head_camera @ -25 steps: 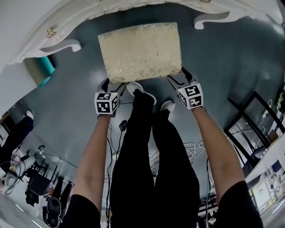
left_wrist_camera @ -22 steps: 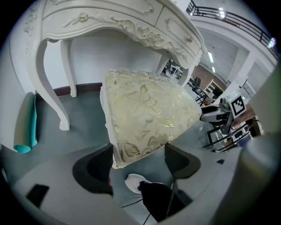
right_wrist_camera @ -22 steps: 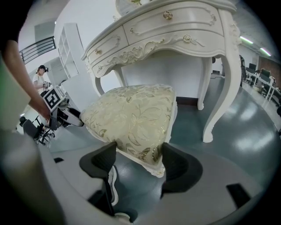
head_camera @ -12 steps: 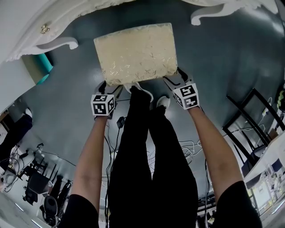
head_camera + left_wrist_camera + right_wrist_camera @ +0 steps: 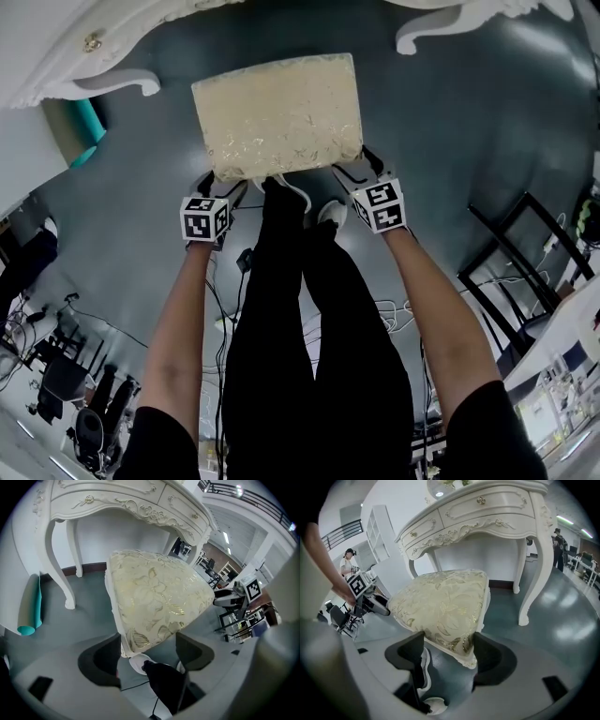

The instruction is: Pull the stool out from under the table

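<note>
The stool has a cream and gold brocade cushion and stands on the grey floor, just out from under the white carved table. My left gripper is shut on the stool's near left corner, and my right gripper on its near right corner. In the left gripper view the cushion corner fills the gap of the left gripper. The right gripper view shows the same: the stool sits wedged in the right gripper, with the table behind it.
My legs and white shoes stand right behind the stool. A teal roll leans by the table's left leg. A black chair frame and floor cables lie to the right. The table's right leg stands close.
The stool has come further out from the table toward me, held by both grippers. The table edge and its legs have slid up and away in the head view.
</note>
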### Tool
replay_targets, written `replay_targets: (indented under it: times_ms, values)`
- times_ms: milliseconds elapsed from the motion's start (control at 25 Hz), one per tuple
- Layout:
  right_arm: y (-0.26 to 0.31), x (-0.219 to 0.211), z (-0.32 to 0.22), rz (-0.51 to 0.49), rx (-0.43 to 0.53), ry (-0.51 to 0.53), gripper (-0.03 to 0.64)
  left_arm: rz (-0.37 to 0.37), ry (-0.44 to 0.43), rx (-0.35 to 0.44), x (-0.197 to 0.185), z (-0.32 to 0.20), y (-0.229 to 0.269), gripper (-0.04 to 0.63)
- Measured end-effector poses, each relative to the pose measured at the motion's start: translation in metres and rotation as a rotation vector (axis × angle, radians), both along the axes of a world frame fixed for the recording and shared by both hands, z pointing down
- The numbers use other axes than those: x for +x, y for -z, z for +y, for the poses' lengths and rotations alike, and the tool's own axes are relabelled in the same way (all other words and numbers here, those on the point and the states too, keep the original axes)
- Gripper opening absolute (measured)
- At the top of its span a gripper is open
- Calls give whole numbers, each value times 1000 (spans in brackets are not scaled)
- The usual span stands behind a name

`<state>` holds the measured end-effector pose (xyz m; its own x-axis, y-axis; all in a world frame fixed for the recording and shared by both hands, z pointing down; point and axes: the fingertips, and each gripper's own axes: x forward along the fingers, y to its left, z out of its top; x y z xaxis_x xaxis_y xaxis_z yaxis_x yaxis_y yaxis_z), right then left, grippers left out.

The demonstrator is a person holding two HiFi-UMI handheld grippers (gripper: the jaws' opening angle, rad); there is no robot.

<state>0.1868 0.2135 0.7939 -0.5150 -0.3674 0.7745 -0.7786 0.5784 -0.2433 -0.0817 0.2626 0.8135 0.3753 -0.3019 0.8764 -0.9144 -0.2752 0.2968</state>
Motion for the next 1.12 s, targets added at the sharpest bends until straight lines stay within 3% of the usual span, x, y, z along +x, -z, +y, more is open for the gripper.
replay_targets:
  times_ms: [600,800,1120]
  values:
    - [-4,-1,25,-3,-40,29,344,-8,6,-21,5,38,-2,374]
    - [-5,-1,35,12,-57,63,344,-6,58,-51,6,51,-3,376]
    - [-2,7,74,5,-55,47,344,-22,22,-80,13,91,0,376]
